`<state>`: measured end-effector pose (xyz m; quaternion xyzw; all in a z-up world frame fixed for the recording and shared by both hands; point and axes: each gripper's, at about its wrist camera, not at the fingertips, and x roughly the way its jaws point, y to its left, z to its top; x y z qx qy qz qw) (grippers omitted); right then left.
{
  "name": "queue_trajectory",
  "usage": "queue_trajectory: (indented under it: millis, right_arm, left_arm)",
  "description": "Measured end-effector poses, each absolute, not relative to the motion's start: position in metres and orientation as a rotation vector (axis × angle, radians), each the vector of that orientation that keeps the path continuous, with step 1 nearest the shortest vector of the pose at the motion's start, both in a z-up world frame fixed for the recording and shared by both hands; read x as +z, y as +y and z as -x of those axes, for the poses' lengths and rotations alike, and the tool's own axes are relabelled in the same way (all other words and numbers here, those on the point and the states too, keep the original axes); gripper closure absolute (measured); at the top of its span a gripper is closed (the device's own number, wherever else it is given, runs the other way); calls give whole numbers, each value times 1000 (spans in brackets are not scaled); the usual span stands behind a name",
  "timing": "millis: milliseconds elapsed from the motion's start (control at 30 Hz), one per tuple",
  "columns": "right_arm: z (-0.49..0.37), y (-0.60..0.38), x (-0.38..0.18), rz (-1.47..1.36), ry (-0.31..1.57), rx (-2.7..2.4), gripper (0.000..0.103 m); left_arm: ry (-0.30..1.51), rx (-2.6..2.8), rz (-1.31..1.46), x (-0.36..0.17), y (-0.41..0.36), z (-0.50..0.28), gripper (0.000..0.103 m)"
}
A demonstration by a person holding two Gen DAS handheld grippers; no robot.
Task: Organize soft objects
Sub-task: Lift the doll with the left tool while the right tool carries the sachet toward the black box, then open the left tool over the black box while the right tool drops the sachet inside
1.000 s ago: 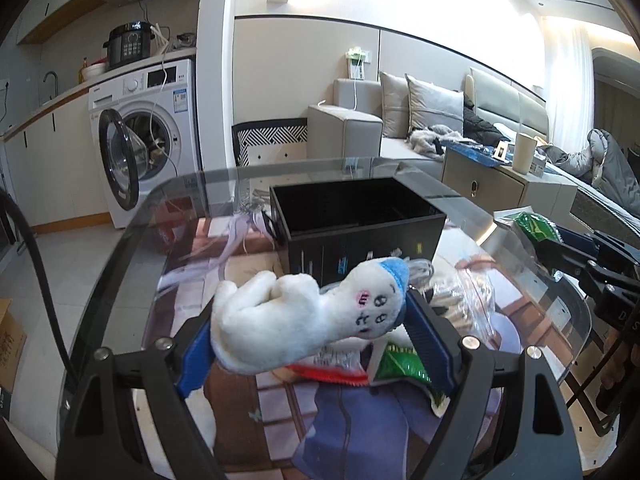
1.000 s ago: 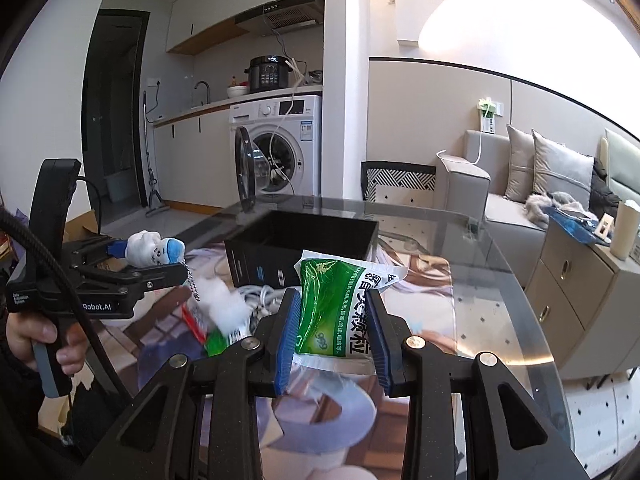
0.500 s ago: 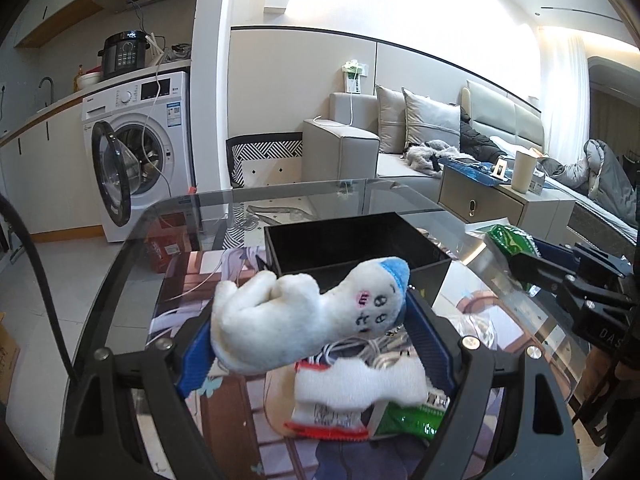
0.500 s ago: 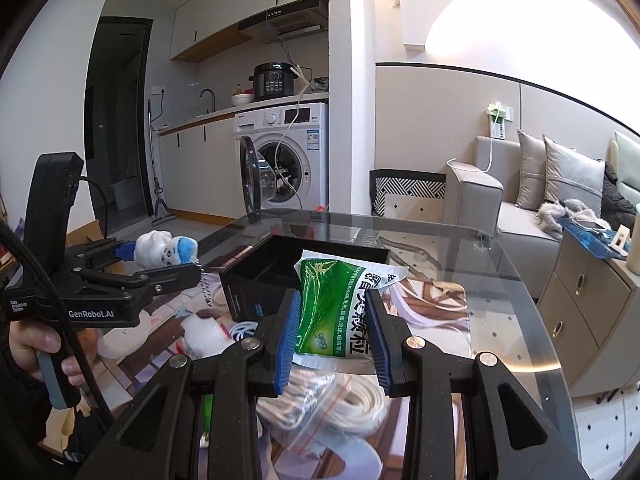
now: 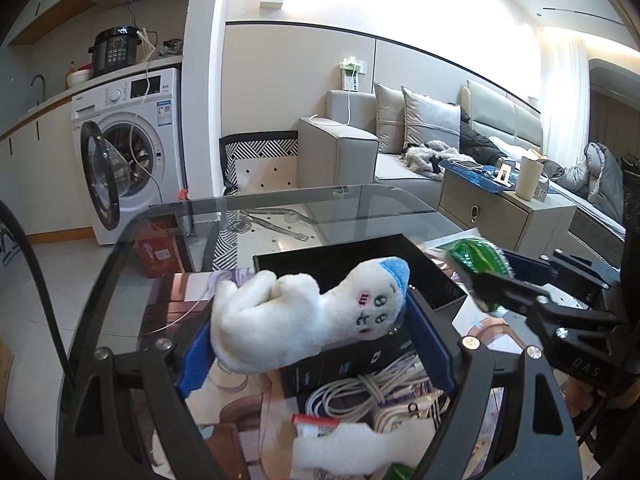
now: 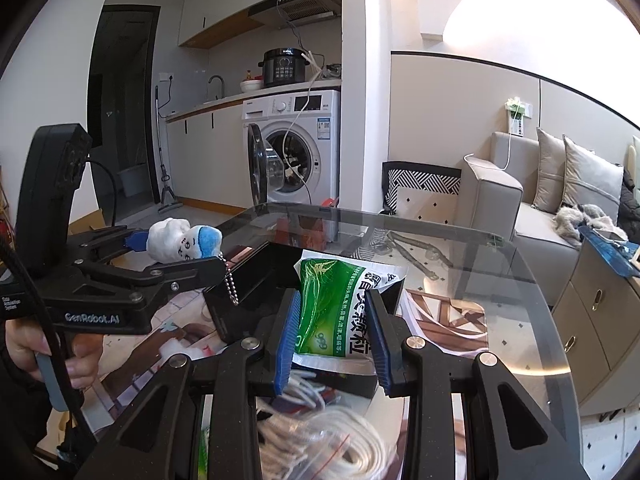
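the left gripper (image 5: pixel 316 320) is clamping a white plush toy (image 5: pixel 304 316) crosswise between its blue pads, jaws standing wide because the body fills them. the toy is hanging in the air at the near edge of the black box (image 5: pixel 360 264), its blue-capped head pointing toward the right-hand finger and a bead chain (image 6: pixel 231 284) dangling under it in the right wrist view. it is looking light and squashy, likely giving under the pads without slipping; the thick middle of the body seems the safest place to hold, since the head or the chain would let it swing.

the right gripper (image 6: pixel 334 332) is pinching a green and white sachet (image 6: pixel 340 312), jaws close together on its lower half, with the top of the packet standing up in front of the box. the packet is looking light, glossy and crinkly, so it could slide out of a weak pinch; a flat grip across its width is suiting it better than a corner.

everything is sitting on a glass table (image 5: pixel 120 264) over a printed mat. a coil of white cable (image 5: pixel 360 394) and a white pad in a wrapper (image 5: pixel 360 448) are lying below the left fingers. beyond are a washing machine (image 5: pixel 128 148) with its door open and a grey sofa (image 5: pixel 384 148).
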<state>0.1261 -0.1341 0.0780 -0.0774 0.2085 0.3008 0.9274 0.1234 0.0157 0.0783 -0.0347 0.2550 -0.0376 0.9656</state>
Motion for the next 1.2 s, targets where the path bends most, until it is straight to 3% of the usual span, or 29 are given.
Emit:
queue_trajectory:
  millis: [1200]
  right_arm:
    - [-212, -105, 42, 248, 550, 645, 69]
  left_arm:
    - [661, -93, 11, 46, 8, -207, 18]
